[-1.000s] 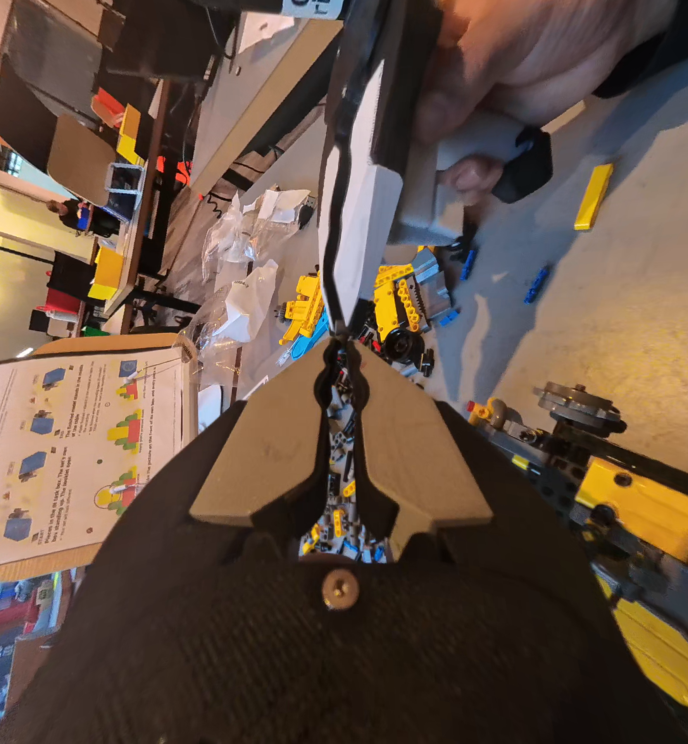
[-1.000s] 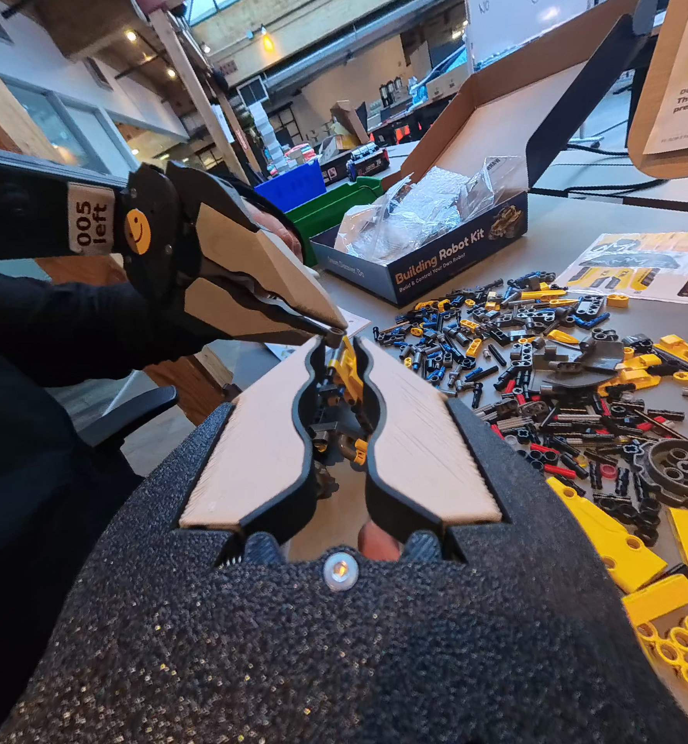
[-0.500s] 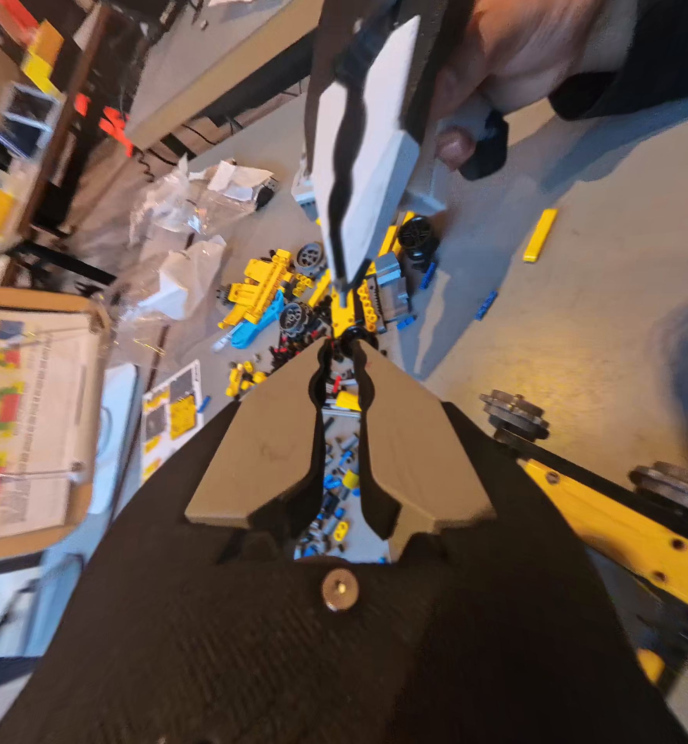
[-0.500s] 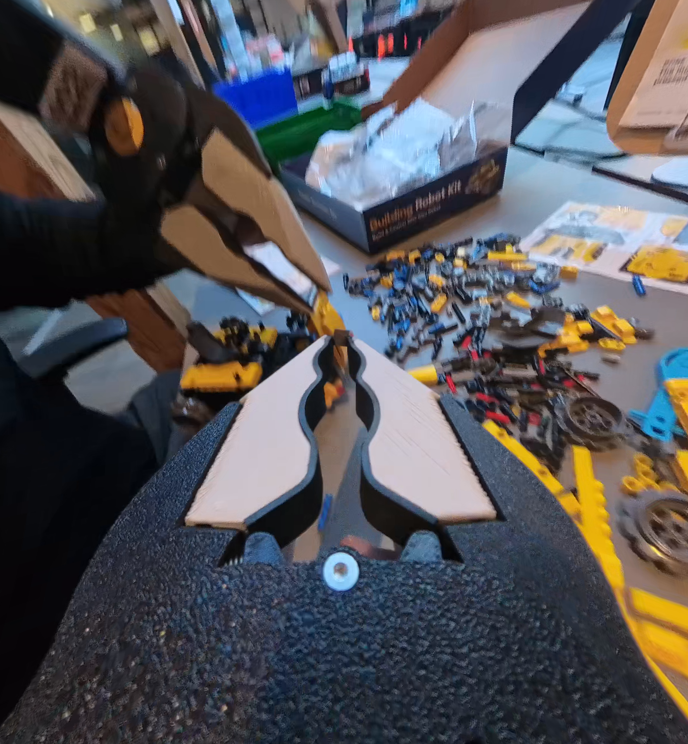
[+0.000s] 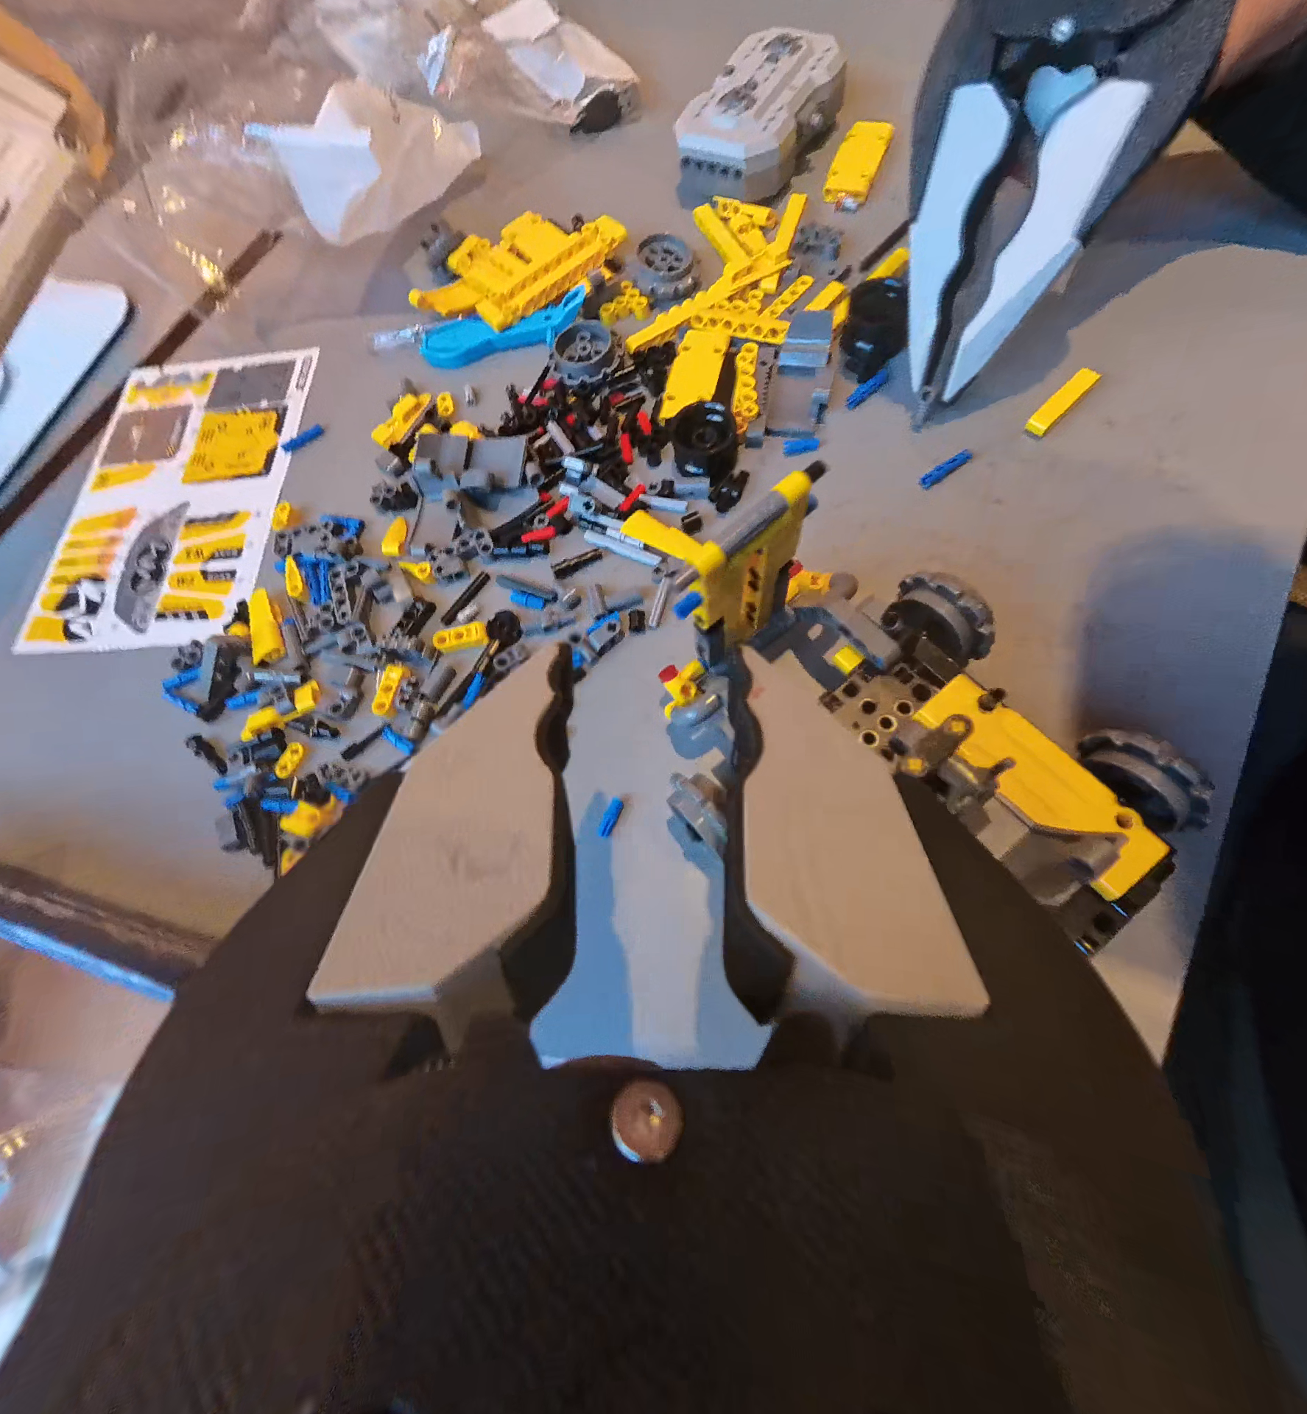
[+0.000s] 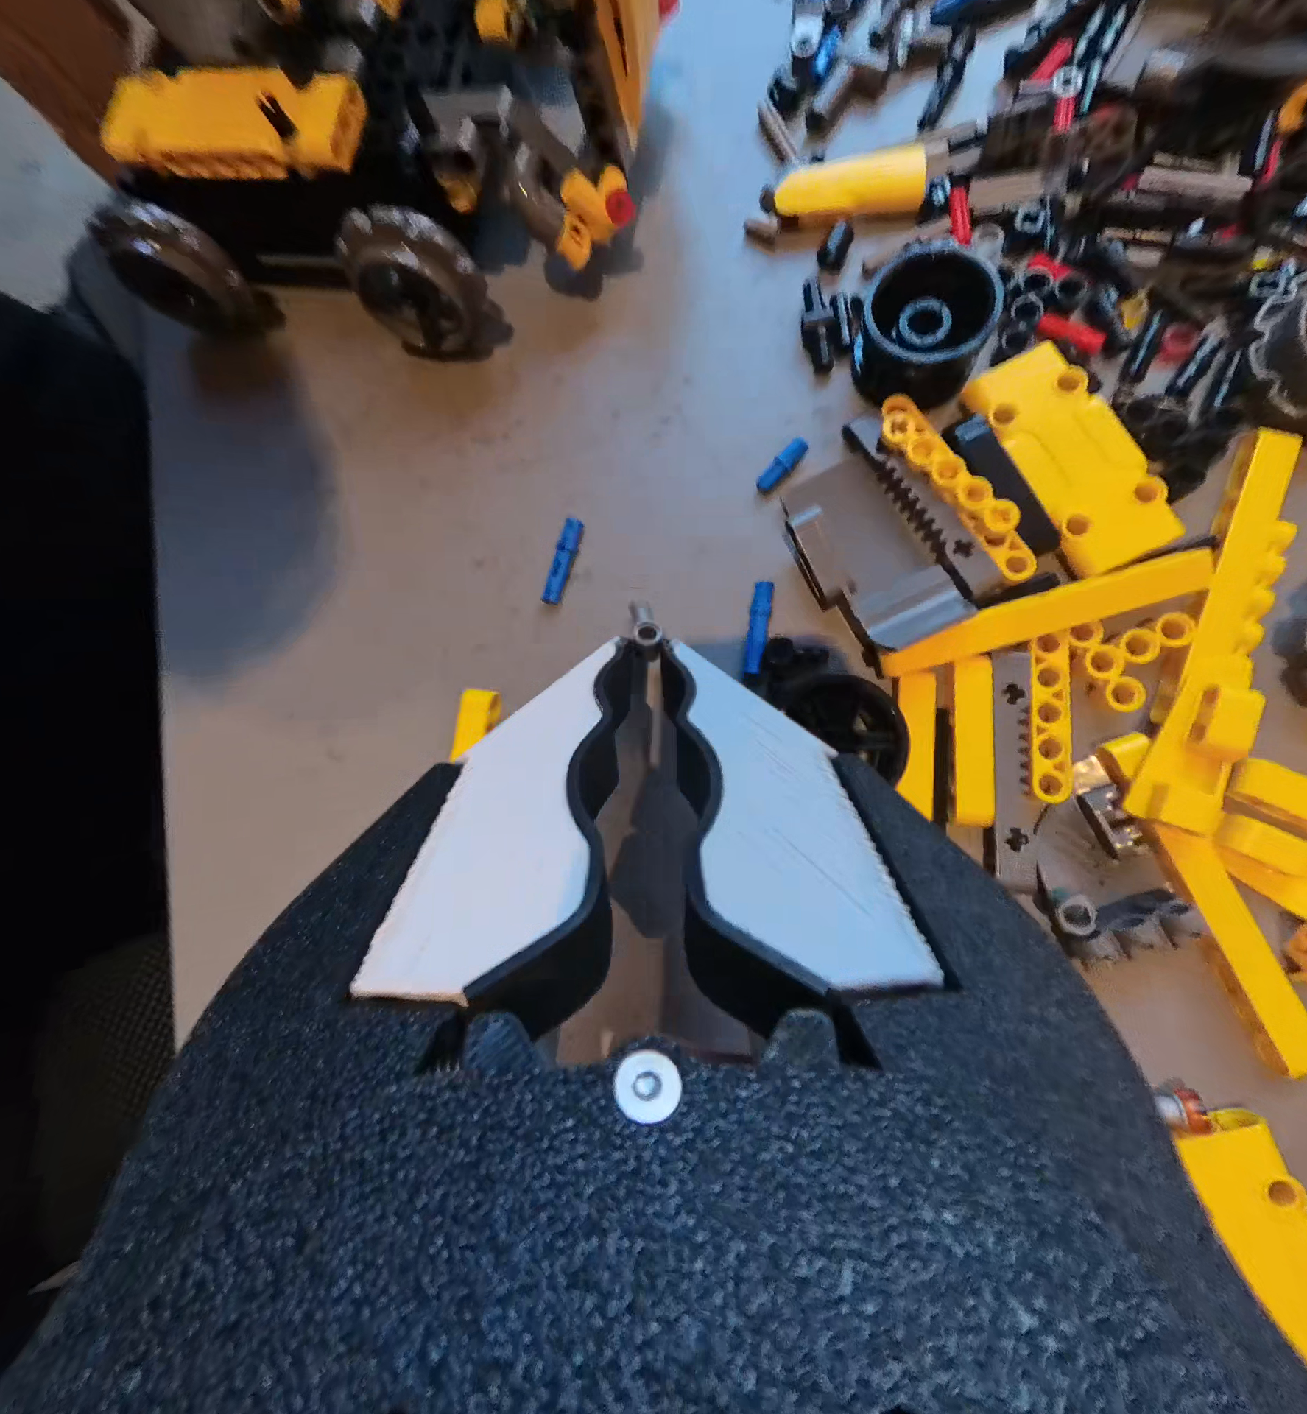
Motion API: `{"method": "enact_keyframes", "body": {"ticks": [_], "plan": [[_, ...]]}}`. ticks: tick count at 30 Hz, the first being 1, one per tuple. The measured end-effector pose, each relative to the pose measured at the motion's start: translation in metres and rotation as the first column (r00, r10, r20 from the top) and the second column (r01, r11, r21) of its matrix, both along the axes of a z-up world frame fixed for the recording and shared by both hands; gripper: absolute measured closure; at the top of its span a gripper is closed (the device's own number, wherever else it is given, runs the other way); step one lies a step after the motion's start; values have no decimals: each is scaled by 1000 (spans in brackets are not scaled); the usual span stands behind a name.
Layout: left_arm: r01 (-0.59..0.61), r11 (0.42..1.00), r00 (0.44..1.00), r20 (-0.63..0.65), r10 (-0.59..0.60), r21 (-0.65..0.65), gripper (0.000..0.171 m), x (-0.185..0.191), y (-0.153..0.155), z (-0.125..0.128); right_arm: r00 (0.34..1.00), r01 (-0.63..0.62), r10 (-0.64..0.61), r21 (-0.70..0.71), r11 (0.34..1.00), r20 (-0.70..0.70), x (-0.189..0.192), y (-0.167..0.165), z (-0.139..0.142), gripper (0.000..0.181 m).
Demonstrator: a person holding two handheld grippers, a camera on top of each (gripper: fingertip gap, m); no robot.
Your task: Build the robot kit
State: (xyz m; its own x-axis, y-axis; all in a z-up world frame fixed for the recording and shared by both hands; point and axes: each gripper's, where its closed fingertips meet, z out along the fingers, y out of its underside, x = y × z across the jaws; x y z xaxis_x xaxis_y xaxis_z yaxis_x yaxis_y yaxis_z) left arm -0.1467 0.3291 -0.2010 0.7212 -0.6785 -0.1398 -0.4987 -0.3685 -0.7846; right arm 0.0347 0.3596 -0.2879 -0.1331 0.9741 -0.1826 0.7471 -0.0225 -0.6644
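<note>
In the left wrist view my left gripper (image 5: 646,662) is open and empty, just above the grey table (image 5: 1140,382). Its right finger is next to a partly built yellow and black model vehicle (image 5: 979,750) standing on the table. A small blue pin (image 5: 610,815) and grey connector pieces (image 5: 700,811) lie between the fingers. My right gripper (image 6: 644,639) is shut on a small grey pin (image 6: 644,623), low over the table. It also shows at the top right of the left wrist view (image 5: 933,398). The model vehicle (image 6: 290,153) is at the top left of the right wrist view.
A big scatter of yellow, black, grey and blue building parts (image 5: 520,520) covers the table middle. Yellow beams (image 6: 1055,612) and a black wheel hub (image 6: 925,314) lie right of my right gripper. A sticker sheet (image 5: 168,497), plastic bags (image 5: 375,153) and a grey battery box (image 5: 757,107) lie farther off. One gripper's finger ends stand about 20 cm off the other's. To reach the black wheel hub (image 6: 925,314) in a straight line is about 10 cm for my right fingers, about 15 cm for my left. It turns up in the left wrist view (image 5: 712,420) as well.
Both grippers met at the model in the air. The model now stands on the table, my left gripper has opened and drawn back, and my right gripper has moved away, shut on a grey pin.
</note>
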Motion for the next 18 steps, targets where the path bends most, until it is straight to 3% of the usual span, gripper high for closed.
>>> {"method": "enact_keyframes", "body": {"ticks": [4, 9, 12, 18], "plan": [[-110, 991, 992, 60, 115, -82, 134, -27, 4, -6, 1000, 1, -1, 0, 1000, -3, -1, 0, 0, 168], [-225, 953, 973, 3, 231, -205, 137, -65, 2, -20, 995, -3, -1, -32, 999, -97, -7, -1, 18, 166], [-191, 923, 979, 8, 205, -334, 137, -68, -10, -37, 991, 7, -10, -24, 1000, -135, -9, 2, 25, 165], [-157, 913, 982, -161, 102, -377, 139, -65, -7, -74, 975, 42, -48, -31, 999, -215, -16, 9, 39, 166]]}}
